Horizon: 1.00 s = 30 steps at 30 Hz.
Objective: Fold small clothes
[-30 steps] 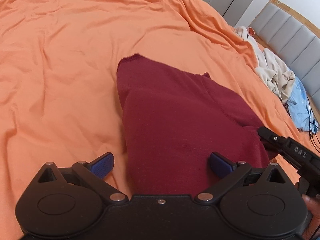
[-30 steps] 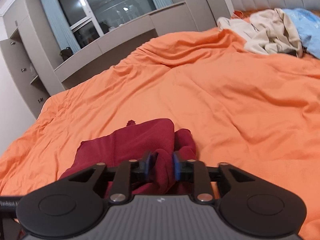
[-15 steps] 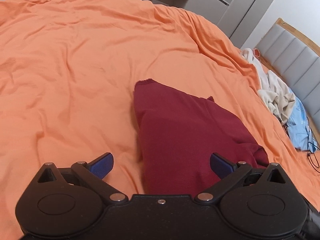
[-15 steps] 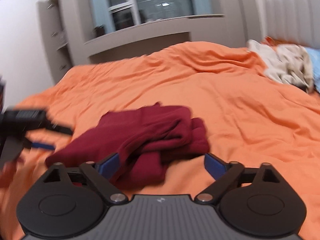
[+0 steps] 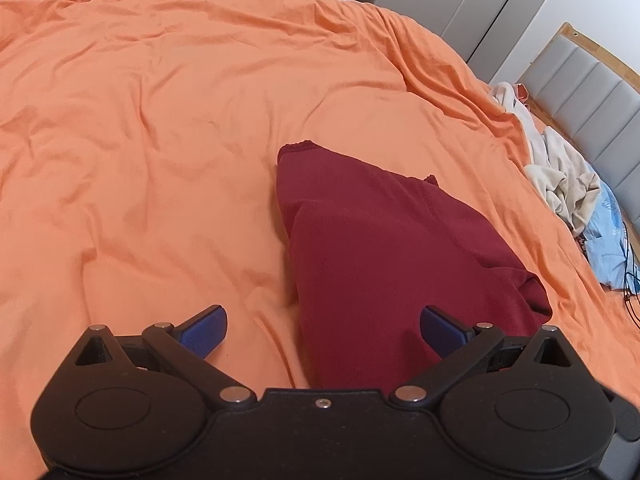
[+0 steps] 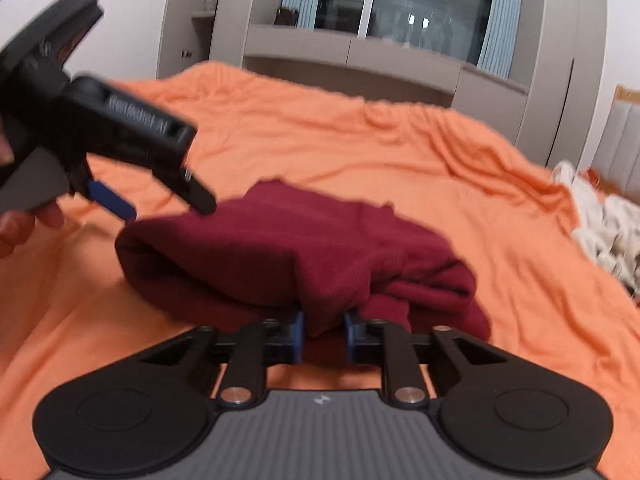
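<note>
From the left wrist view, the maroon garment (image 5: 384, 256) lies on the orange bedsheet (image 5: 160, 120), already doubled over into a rough wedge with 1 hemmed corner pointing away. The left gripper (image 5: 322, 326) hangs over its near end with its fingers (image 5: 204, 326) wide apart, touching no cloth. A heap of pale and blue clothes (image 5: 572, 184) waits by the headboard, well apart, apparently unfolded.

From the right wrist view, which is somewhat blurred, the same garment (image 6: 296, 256) shows as a thick, lumpy bundle, its right end bunched into loose rolls. The right gripper (image 6: 323, 334) is closing, and a fold of the maroon cloth hangs between its fingers (image 6: 297, 336); the pads seem to pinch it. The left gripper (image 6: 116, 196) hovers at the bundle's far left end, held by a hand (image 6: 24, 220).

My reading: this piece is partly folded, needing at least 1 more tidy fold and smoothing, while the heap remains undone.
</note>
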Tool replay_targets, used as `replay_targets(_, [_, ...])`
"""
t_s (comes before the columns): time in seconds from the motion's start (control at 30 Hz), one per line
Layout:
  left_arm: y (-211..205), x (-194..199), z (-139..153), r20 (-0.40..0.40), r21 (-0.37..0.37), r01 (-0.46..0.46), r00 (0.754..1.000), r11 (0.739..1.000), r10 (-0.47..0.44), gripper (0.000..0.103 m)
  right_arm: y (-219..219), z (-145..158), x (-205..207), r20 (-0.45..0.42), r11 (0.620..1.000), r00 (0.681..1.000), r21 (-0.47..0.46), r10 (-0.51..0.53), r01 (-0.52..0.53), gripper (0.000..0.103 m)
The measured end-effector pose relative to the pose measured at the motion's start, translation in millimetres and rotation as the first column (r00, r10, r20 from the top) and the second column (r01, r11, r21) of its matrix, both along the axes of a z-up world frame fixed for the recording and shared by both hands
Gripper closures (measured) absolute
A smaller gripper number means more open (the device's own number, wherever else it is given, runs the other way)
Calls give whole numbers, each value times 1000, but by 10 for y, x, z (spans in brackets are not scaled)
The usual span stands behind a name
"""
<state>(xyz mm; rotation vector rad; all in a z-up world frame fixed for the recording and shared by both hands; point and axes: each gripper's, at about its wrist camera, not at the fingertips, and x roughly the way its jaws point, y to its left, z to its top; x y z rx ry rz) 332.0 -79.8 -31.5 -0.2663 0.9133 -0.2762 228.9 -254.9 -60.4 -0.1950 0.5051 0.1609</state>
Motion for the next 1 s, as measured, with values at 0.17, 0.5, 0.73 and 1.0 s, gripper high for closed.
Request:
replay_targets(0.17, [-33,-3,-20,-6,12,4,1000,1000,-4,1,-85,166,-130,101,995,993,-68,-62,69,94])
replay_targets(0.5, [-104,-21,-242,-42,66,45,998,997,-42,0,-299,10,-203,-9,997,997,9,-77,77,85])
replay_targets(0.73, [-109,-50,-285,-19,64,50,999,997,-49,0,-821,221,-222,16,977,987,146,-161,157,17])
replay_targets(1.0, [-73,-52,-288,-18,50,59,998,997,-58,0,-1458,145,536,-125,845,962,461,-242,272,44])
